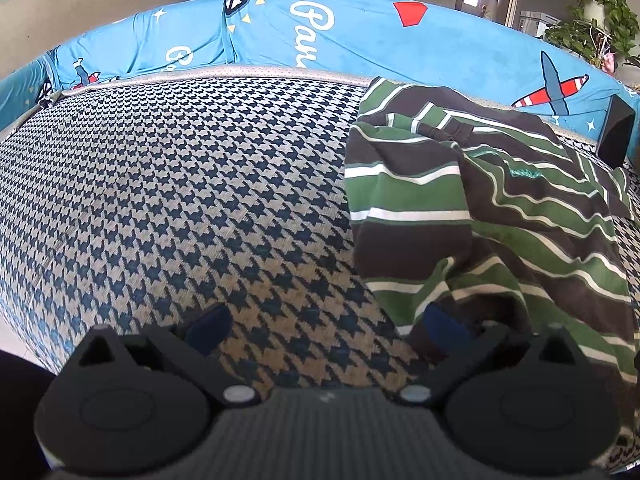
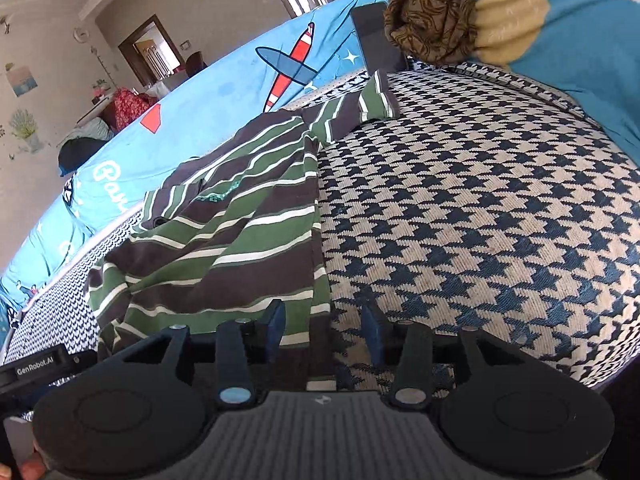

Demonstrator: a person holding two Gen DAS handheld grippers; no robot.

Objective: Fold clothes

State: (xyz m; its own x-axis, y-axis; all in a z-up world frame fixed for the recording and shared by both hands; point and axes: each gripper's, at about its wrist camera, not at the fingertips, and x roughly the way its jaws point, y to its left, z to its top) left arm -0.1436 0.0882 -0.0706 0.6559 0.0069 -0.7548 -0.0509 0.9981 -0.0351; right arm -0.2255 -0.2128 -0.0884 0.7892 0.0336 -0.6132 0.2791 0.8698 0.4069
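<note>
Both grippers stand open and hold nothing: the left gripper (image 1: 326, 326) near the striped shirt (image 1: 480, 216) on the sofa seat (image 1: 180, 200), the right gripper (image 2: 324, 330) astride its near hem. Pinch both near corners evenly before folding far.

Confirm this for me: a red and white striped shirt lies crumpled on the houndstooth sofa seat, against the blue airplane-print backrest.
Only the colour is wrong. The striped shirt is green, dark brown and white, as the right wrist view shows. It does lie crumpled on the houndstooth sofa seat, against the blue airplane-print backrest.
</note>
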